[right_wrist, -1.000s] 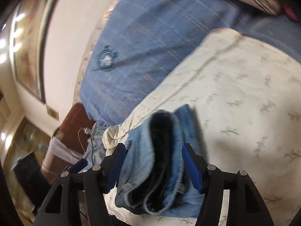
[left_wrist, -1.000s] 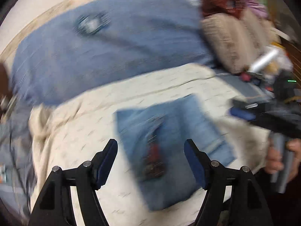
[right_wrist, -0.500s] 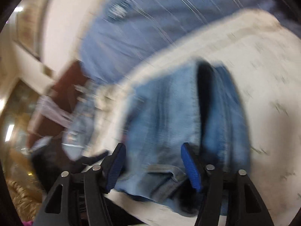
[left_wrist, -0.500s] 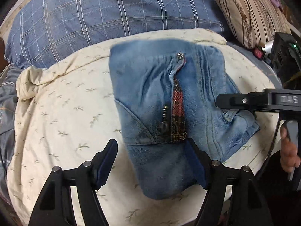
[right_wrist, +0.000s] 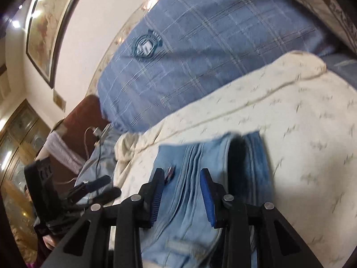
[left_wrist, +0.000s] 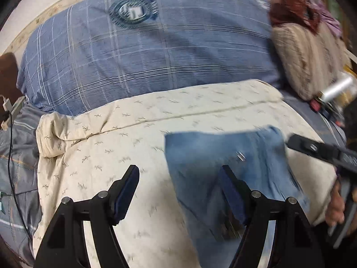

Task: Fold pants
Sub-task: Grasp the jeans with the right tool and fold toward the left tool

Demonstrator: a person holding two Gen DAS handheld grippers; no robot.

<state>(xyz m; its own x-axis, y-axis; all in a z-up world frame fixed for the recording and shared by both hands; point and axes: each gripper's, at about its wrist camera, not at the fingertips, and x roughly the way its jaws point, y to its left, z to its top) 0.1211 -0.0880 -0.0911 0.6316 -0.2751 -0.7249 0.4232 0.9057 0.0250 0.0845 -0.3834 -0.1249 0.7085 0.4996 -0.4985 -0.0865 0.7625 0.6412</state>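
Both wrist views look down on a bed. The folded pants [left_wrist: 225, 163], light blue denim, lie as a compact bundle on a cream quilt [left_wrist: 125, 147] printed with small sprigs. In the right wrist view the bundle [right_wrist: 191, 187] shows several stacked layers with a dark opening along one folded edge.

Left gripper [left_wrist: 179, 192]: its jaws stand wide apart with nothing between the pads. One finger is over bare quilt; the other lies over the near left part of the denim. Whether that finger touches the cloth cannot be told, as the picture is blurred there.

Right gripper [right_wrist: 181, 195]: its jaws have just been closing and now stand narrow. A band of the denim's pleated layers lies between the blue pads. Whether the pads actually press on the cloth cannot be told from this view. In the left wrist view the same tool enters from the right edge as a dark bar [left_wrist: 321, 151] beside the bundle, with part of the person's hand [left_wrist: 335, 205] below it.

Behind the quilt rests a large blue plaid pillow [left_wrist: 145, 55] bearing a round emblem. A striped beige cushion [left_wrist: 308, 51] stands at its right. No container is visible in either view; the pants rest directly on the quilt.
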